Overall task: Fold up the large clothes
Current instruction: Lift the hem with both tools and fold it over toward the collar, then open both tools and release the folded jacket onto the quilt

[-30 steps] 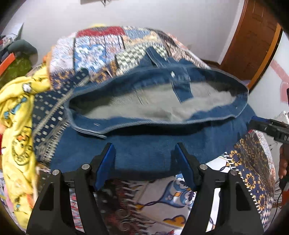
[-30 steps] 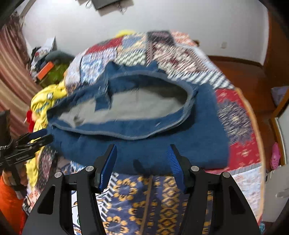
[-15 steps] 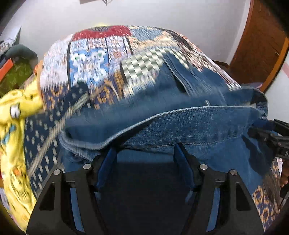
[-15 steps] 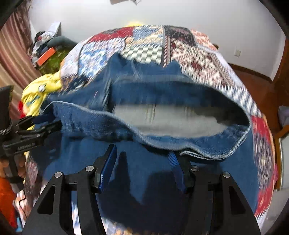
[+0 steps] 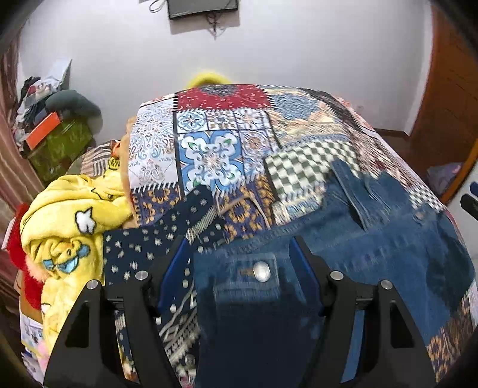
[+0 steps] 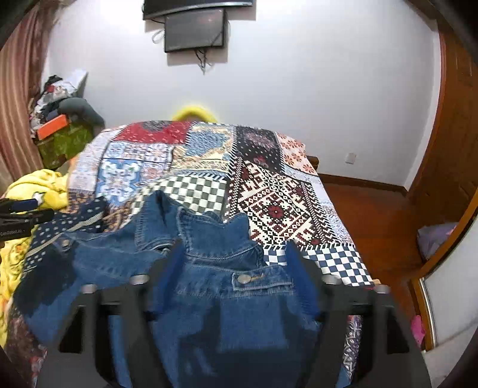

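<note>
A blue denim jacket [image 5: 373, 238] lies folded on the patchwork bedspread [image 5: 215, 149]; in the right wrist view the jacket [image 6: 227, 286] shows its collar and a buttoned chest pocket. My left gripper [image 5: 239, 262] is open, its fingers straddling the jacket's left pocket with the metal button. My right gripper [image 6: 233, 262] is open, its fingers either side of the jacket's right chest part. The cloth lies between the fingers of each; neither is closed on it. The left gripper also shows at the left edge of the right wrist view [image 6: 21, 221].
A yellow cartoon blanket [image 5: 68, 226] is heaped at the bed's left side. A cluttered green box [image 5: 56, 140] stands by the left wall. A wall screen [image 6: 194, 28] hangs above the bed. A wooden door [image 6: 454, 125] and bare floor lie right.
The jacket's lower part has been flipped up and over towards the collar, hiding the grey lining. Both grippers moved forward over the jacket, which now lies flat and folded.
</note>
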A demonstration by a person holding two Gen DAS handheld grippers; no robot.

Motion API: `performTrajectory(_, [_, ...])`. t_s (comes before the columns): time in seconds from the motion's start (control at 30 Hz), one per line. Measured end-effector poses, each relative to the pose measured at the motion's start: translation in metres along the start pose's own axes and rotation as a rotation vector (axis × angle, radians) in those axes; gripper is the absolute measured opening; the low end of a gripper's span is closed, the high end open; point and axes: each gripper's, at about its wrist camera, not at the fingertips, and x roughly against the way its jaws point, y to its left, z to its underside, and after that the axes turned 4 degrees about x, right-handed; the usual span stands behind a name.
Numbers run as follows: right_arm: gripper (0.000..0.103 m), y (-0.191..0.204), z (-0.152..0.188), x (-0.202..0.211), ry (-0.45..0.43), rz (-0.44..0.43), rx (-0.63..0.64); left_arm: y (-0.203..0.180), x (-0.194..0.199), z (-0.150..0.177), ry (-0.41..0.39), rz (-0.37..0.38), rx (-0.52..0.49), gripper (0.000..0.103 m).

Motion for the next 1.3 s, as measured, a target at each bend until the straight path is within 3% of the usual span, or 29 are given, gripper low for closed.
performTrajectory(0.13, [0.082,0.001,0.015,0.019,0.007,-0.081,-0.010,-0.010,0.016,0.023,0.033,0.087,0.006,0.072])
performTrajectory(0.43, [0.082,0.036,0.072,-0.014,0.219,-0.172,0.032,-0.062,-0.001,0.067,0.132,0.234,0.011,0.075])
performTrajectory(0.53, [0.082,0.040,0.085,-0.029,0.275,-0.156,0.060,-0.076,-0.017,0.082,0.160,0.201,-0.035,0.075])
performTrajectory(0.6, [0.082,0.034,0.090,-0.025,0.257,-0.122,0.066,-0.080,-0.019,0.089,0.139,0.189,-0.071,0.076])
performTrajectory(0.67, [0.082,0.025,0.091,-0.021,0.240,-0.081,0.070,-0.079,-0.014,0.094,0.110,0.197,-0.092,0.082])
performTrajectory(0.73, [0.083,0.010,0.092,-0.018,0.242,-0.066,0.057,-0.076,-0.009,0.100,0.097,0.160,-0.109,0.095])
performTrajectory(0.8, [0.083,-0.005,0.095,-0.015,0.249,-0.074,0.020,-0.067,-0.005,0.105,0.085,0.143,-0.100,0.098])
performTrajectory(1.07, [0.084,-0.053,0.116,0.014,0.264,-0.048,-0.108,-0.008,0.010,0.120,0.077,0.038,0.057,0.098])
performTrajectory(1.1, [0.084,-0.056,0.117,0.019,0.258,-0.051,-0.111,-0.002,0.010,0.121,0.080,0.043,0.078,0.100])
performTrajectory(1.2, [0.084,-0.058,0.121,0.031,0.278,0.068,-0.092,0.014,0.015,0.127,0.110,0.099,0.174,0.100])
performTrajectory(1.3, [0.084,-0.061,0.128,0.040,0.298,0.069,-0.103,0.023,0.027,0.132,0.102,0.076,0.224,0.100])
